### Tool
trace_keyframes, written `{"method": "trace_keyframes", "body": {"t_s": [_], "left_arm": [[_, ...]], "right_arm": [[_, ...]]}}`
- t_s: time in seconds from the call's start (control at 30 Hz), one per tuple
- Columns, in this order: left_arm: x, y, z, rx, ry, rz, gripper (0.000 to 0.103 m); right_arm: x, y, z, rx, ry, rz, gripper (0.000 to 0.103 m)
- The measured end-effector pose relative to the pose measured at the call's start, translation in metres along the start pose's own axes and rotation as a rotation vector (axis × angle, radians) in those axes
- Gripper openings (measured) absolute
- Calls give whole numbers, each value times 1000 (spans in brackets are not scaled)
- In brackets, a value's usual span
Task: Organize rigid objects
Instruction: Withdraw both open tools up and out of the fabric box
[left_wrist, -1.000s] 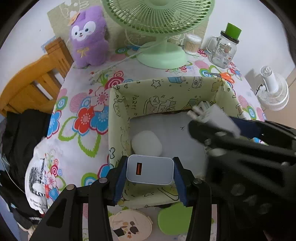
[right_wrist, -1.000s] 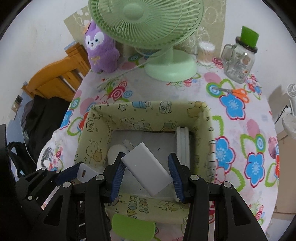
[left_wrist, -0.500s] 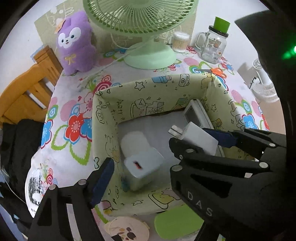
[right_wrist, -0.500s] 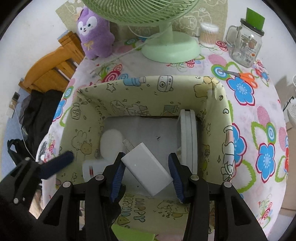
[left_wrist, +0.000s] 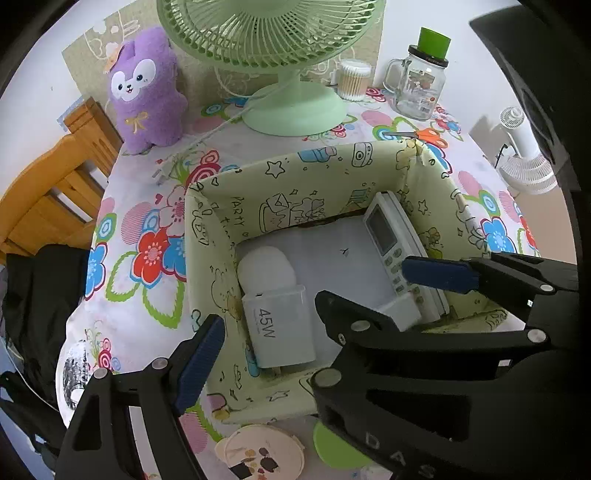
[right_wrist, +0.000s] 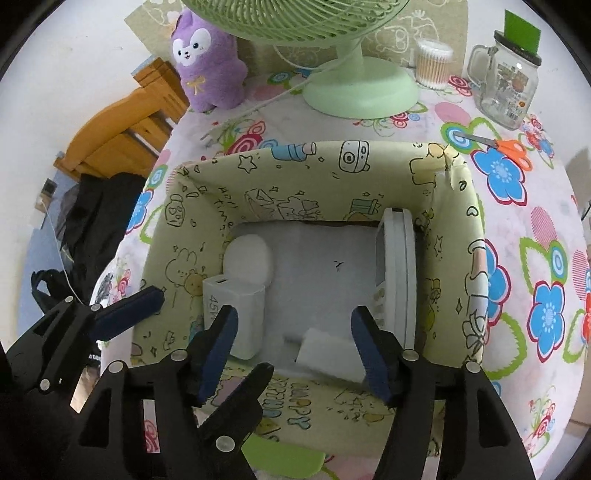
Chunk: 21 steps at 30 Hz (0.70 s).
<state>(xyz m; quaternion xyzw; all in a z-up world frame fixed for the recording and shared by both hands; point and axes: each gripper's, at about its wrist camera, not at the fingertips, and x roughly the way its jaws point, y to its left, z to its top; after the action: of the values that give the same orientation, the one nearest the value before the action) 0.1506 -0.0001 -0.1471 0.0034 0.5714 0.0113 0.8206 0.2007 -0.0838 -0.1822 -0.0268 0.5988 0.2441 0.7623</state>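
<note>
The right gripper (right_wrist: 295, 343) hangs over the near end of the pale green cartoon-printed fabric storage box (right_wrist: 295, 162), its blue-padded jaws wide and just opened further; the flat white plug-in charger (right_wrist: 328, 350) lies loose between them on the box floor, touched by neither pad. The left gripper (left_wrist: 266, 354) stands just as wide, its jaws also freshly spread, above the white boxy charger marked 45W (left_wrist: 280, 328), which rests on its side against the box's left wall, free of the pads. Behind that charger sits a rounded white case (left_wrist: 266, 267); along the right wall leans a white air-conditioner remote control with a grey screen (left_wrist: 391, 236).

Judging from this, the step in hand is the release: both chargers are in the box. The next move likely calls for lifting both grippers straight up clear of the walls without snagging the fabric rim, then reaching for whatever loose item remains on the flowered tablecloth (left_wrist: 140, 258), perhaps the orange-handled scissors (right_wrist: 506, 147).
</note>
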Motion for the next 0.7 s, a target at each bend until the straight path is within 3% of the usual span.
{"method": "trace_keyframes", "body": {"t_s": [0.1, 0.7], "left_arm": [[-8, -2, -1, 5, -12, -4, 88], [-50, -18, -20, 33, -78, -11, 92]], "right_arm": [[-8, 1, -3, 11, -16, -22, 85], [-53, 10, -27, -2, -99, -42, 91]]}}
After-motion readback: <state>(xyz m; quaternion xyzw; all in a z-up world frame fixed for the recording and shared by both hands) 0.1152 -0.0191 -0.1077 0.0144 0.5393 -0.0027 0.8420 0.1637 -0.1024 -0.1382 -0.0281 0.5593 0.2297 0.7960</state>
